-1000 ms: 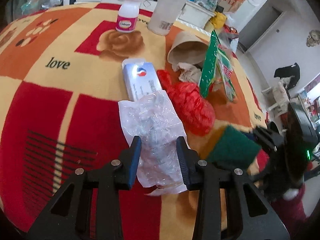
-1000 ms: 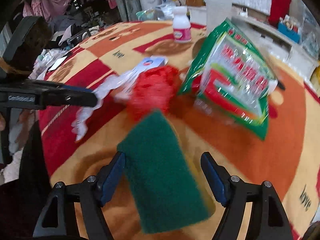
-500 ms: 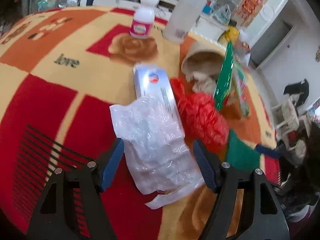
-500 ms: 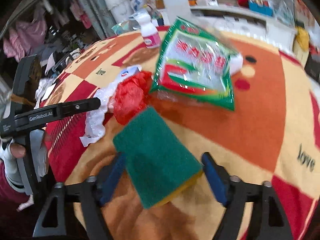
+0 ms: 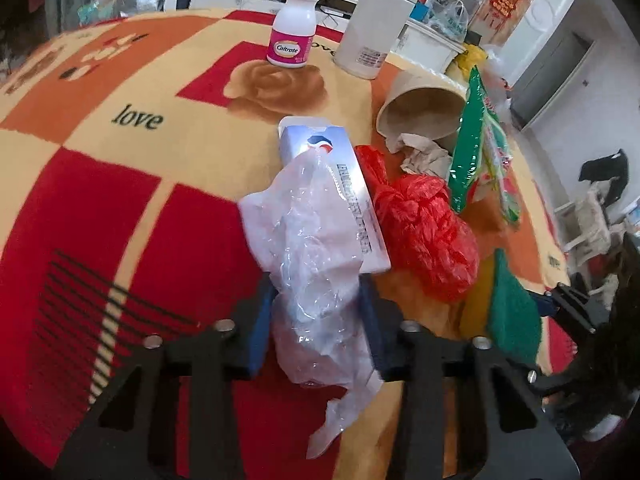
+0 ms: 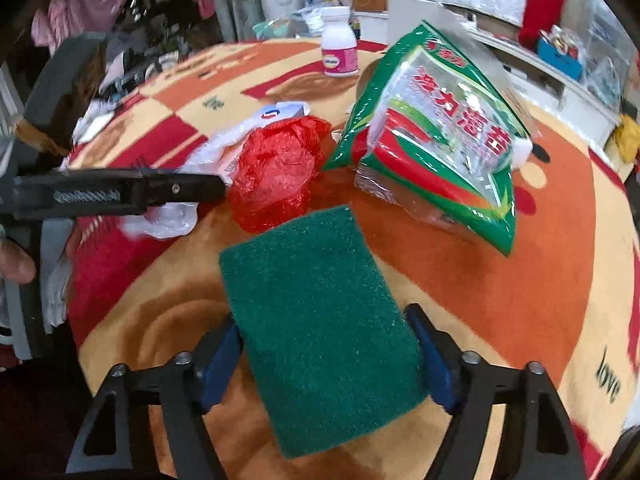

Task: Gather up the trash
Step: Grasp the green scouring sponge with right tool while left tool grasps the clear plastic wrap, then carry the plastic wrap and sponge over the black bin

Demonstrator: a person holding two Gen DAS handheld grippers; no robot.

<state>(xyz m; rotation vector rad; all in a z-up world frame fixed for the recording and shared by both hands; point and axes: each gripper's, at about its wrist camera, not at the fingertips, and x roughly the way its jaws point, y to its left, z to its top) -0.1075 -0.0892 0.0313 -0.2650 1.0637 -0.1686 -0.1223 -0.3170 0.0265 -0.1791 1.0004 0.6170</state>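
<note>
My left gripper point(image 5: 316, 320) is shut on a crumpled clear plastic bag point(image 5: 312, 256) that lies over a white box point(image 5: 340, 184). A crumpled red plastic bag point(image 5: 424, 232) lies just to its right. My right gripper point(image 6: 328, 352) is shut on a green scouring sponge point(image 6: 320, 320), held between its blue pads over the tablecloth. The right wrist view shows the red bag point(image 6: 276, 172) and a green snack packet point(image 6: 436, 132) beyond the sponge, with the left gripper's arm point(image 6: 120, 192) at the left. The sponge also shows in the left wrist view point(image 5: 508, 308).
A paper cup point(image 5: 424, 108) lies on its side with crumpled tissue point(image 5: 424, 152) at its mouth. A pink-labelled pill bottle point(image 5: 294, 28) and a white canister point(image 5: 372, 24) stand at the far edge. The table has a red, orange and yellow cloth point(image 5: 120, 184).
My left gripper opened wide, moved forward over the clear bag and closed on it. My right gripper narrowed onto the sponge, and its view swung toward the green packet.
</note>
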